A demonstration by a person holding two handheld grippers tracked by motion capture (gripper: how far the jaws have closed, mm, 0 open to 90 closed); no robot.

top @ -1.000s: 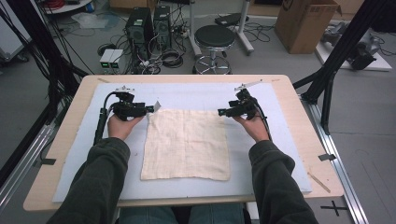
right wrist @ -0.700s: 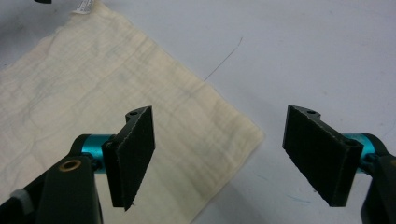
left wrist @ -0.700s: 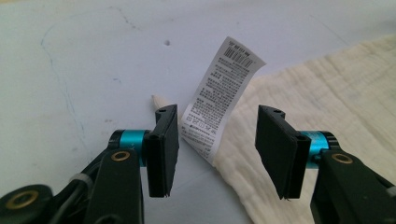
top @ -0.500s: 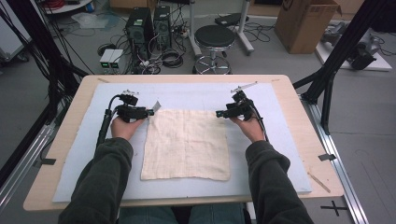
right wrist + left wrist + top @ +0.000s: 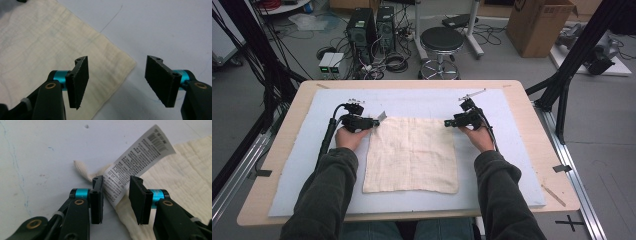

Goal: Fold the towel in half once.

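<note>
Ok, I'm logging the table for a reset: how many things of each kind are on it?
Cream woven cloth: 1
White printed care label: 1
Pale blue table mat: 1
Black two-jaw grippers, left and right: 2
Total: 5

Cloth, paper, plastic and wood on the table

The cream towel (image 5: pixel 411 155) is soft woven cloth, slightly crinkled and matt; its care label (image 5: pixel 135 162) looks like smooth printed paper or thin fabric. The pale blue mat (image 5: pixel 422 102) is matt and a little stained, and the table (image 5: pixel 537 130) edge is light smooth wood.
</note>
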